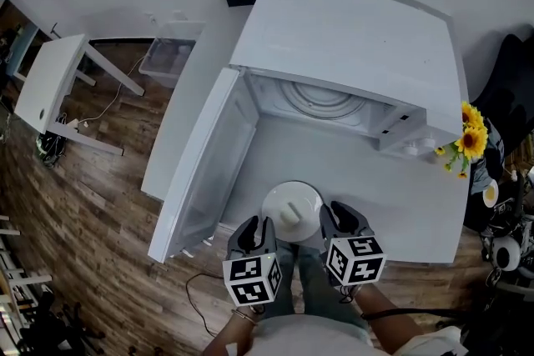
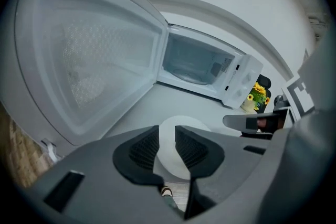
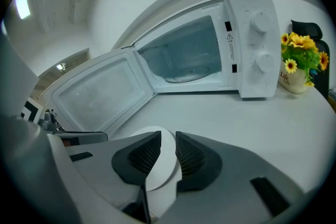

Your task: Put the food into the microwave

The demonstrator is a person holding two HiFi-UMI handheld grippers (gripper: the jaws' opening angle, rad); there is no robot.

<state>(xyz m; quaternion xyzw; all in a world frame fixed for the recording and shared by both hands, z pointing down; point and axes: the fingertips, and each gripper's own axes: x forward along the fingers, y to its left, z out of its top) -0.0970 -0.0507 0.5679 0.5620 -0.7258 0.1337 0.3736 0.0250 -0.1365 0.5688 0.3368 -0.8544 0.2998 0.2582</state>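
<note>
Beneath both tongs spreads the broad white tabletop (image 1: 350, 179), and ahead of them stands the large white box-shaped microwave (image 1: 350, 37), its cavity open towards them with the round glass turntable (image 1: 321, 100) showing inside. The microwave's white hinged door (image 1: 200, 162) is swung fully out, ahead of and outboard of the left tongs (image 2: 167, 138). Between the two tongs, at the table's near edge, sits the shallow round white dish (image 1: 275, 198) with a pale lump of food (image 1: 291, 215) at its middle; whether the dish is lifted or resting cannot be told. The right tongs (image 3: 168, 145) are narrowed onto the dish's right rim, which runs up through their gap. The left tongs are equally narrow, with the left rim standing in their gap, and look pinched on it too. A small bunch of yellow sunflowers (image 1: 467, 133) stands well off, outboard of the right tongs. The main risk is likely uneven carrying: if one side rises or advances ahead of the other, the dish could tilt, letting the food slide off, or twist out of a shallow rim pinch and drop past the table edge. The left tongs could also clip the open door, and a low approach might catch the dish on the cavity's sill.
</note>
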